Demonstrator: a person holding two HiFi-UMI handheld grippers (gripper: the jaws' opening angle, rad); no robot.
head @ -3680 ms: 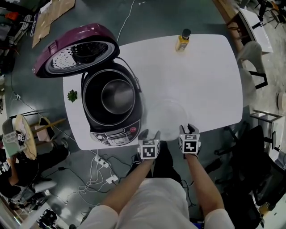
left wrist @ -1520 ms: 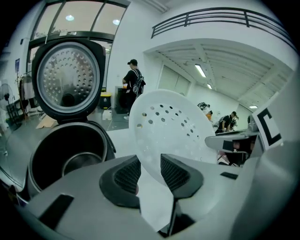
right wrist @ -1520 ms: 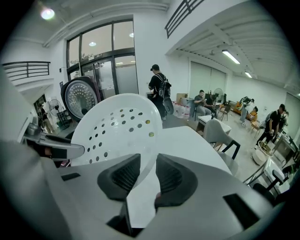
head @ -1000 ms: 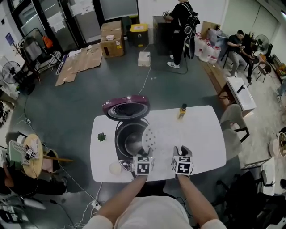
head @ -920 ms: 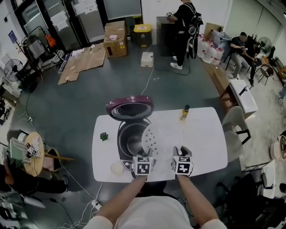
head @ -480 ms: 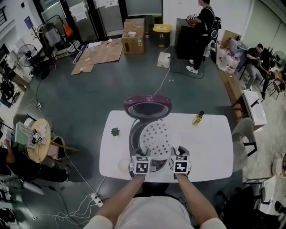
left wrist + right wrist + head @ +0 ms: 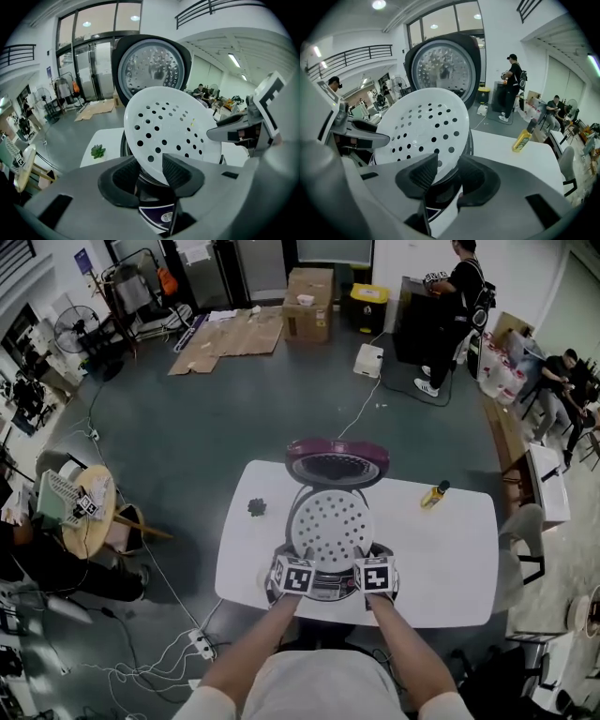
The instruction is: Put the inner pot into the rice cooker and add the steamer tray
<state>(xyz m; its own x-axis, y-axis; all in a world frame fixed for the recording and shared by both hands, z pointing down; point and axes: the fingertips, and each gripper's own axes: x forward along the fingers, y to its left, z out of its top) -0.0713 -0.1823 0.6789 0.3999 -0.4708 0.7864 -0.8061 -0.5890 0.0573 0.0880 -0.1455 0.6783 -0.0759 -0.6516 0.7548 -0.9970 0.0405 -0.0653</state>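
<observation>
A white rounded table [image 7: 450,559] stands on the grey floor [image 7: 234,418] of a wide workshop, with flattened brown cardboard [image 7: 230,334] beyond it. The round white plastic steamer tray [image 7: 330,526], pierced with holes, lies over the open maroon rice cooker [image 7: 336,463]. The left gripper [image 7: 149,159] and right gripper [image 7: 447,159] have just been opening. Their jaws stand spread, with the tray's near rim between them.

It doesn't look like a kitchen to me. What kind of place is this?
Probably a workshop or lab hall: flattened cardboard on the bare floor, a standing fan and a big box.
</observation>
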